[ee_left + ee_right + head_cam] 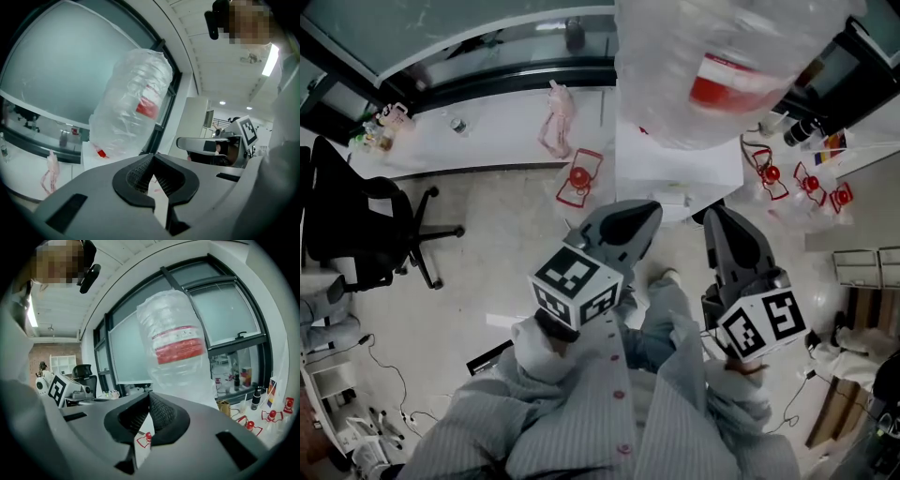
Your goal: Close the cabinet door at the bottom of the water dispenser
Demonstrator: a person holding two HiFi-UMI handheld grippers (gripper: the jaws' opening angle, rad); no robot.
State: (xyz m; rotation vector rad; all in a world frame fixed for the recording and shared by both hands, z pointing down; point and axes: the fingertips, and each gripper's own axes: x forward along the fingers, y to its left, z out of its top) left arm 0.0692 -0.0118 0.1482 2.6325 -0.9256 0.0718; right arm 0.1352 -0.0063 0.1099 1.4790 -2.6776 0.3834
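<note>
Head view: left gripper [649, 211] and right gripper [719, 217] side by side, near level, both clenched empty.

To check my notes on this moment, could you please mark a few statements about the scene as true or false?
1. The right gripper holds a cup. False: its jaws are shut with nothing between them.
2. The water bottle is wrapped in clear plastic. True.
3. A black office chair stands at the left of the head view. True.
4. The left gripper grips the water bottle. False: its jaws are shut and empty, well apart from the bottle.
</note>
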